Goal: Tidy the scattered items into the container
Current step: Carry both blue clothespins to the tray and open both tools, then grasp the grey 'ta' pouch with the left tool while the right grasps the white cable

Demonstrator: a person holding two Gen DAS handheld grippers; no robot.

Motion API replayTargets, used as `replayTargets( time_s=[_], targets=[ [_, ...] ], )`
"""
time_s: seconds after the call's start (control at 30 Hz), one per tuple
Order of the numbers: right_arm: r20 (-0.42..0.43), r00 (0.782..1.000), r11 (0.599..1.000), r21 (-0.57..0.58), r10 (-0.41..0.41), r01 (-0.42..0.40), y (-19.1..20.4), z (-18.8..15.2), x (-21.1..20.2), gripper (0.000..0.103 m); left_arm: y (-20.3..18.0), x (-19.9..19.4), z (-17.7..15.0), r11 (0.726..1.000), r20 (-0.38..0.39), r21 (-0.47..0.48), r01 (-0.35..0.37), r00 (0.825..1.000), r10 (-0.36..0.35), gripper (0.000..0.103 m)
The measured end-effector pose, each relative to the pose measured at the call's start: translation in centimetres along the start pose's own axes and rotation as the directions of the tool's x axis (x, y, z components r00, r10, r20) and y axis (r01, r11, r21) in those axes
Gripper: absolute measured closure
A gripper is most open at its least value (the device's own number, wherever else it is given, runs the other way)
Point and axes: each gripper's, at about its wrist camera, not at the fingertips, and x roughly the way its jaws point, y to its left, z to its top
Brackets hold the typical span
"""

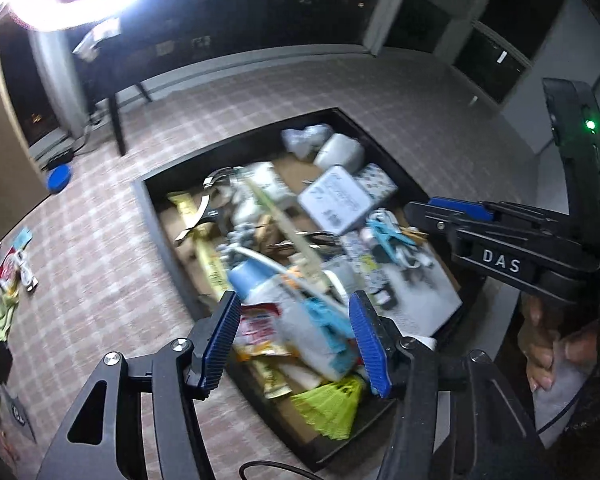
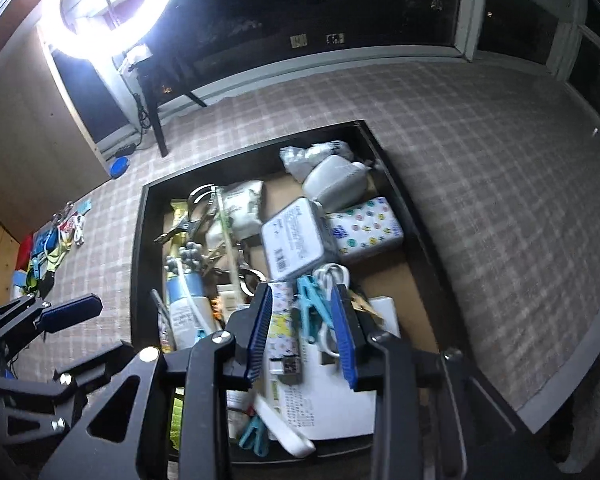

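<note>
Left wrist view: the left gripper (image 1: 296, 336) hangs with its blue ribbed pads spread apart and nothing pressed between them, above the near end of the shallow black rectangular container (image 1: 156, 216) that lies on the pink-and-grey checked carpet (image 1: 112, 240). Below the pads lie a white plastic bottle with a blue cap (image 1: 260, 280) and, at the near edge, a yellow-green fabric piece (image 1: 332, 408). Toward the middle sits a grey square tin with a printed label (image 1: 336, 200), with a white pouch (image 1: 338, 154) at the far end. Off the container's left side, near the carpet's left edge, a cluster of small scattered items (image 1: 4, 280) lies outside it.

In the right wrist view, the right gripper (image 2: 304, 332) is likewise parted and empty over a turquoise plastic clothes peg (image 2: 312, 300) and a white printed sheet (image 2: 332, 404). Beyond the tin, a white box with coloured dots (image 2: 364, 228) rests against the container's right wall.
</note>
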Motion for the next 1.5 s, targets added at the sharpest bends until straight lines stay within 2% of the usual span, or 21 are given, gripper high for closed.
replayTargets(
  time_s=[0.23,0.47,0.67,0.93,1.03,1.17,1.3,1.5],
  targets=[
    [-0.011,0.998,0.995,-0.078,0.055,-0.055,4.8,1.5,1.6,0.071,6.1,-1.4,-1.0,0.990,0.018,-0.107,-0.092,0.995,0.095,0.049],
    [-0.037,0.990,0.971,-0.194,0.133,-0.138,12.4,3.0,3.7,0.065,14.5,-2.5,-3.9,0.944,-0.012,-0.275,-0.182,0.982,0.186,0.048],
    [-0.089,0.979,0.930,-0.305,0.185,-0.204,19.9,3.8,5.9,0.065,21.5,-3.6,-7.8,0.872,-0.066,-0.420,-0.252,0.966,0.248,0.048],
    [-0.182,0.958,0.871,-0.405,0.222,-0.278,29.1,5.1,9.2,0.061,27.6,-4.4,-12.2,0.775,-0.141,-0.539,-0.329,0.943,0.302,0.048],
    [-0.222,0.945,0.852,-0.418,0.241,-0.316,32.2,5.5,10.6,0.061,29.4,-4.3,-13.3,0.743,-0.163,-0.570,-0.350,0.935,0.315,0.048],
    [-0.275,0.931,0.833,-0.435,0.240,-0.343,36.1,6.2,13.3,0.061,31.5,-3.2,-14.2,0.685,-0.207,-0.624,-0.377,0.924,0.321,0.047],
    [-0.336,0.907,0.832,-0.403,0.252,-0.381,38.9,6.7,16.5,0.061,32.3,-1.6,-14.5,0.649,-0.258,-0.634,-0.420,0.906,0.335,0.047],
    [-0.364,0.909,0.835,-0.420,0.204,-0.356,42.2,7.2,20.6,0.061,33.2,0.0,-14.8,0.610,-0.311,-0.636,-0.473,0.880,0.358,0.042]
  ],
)
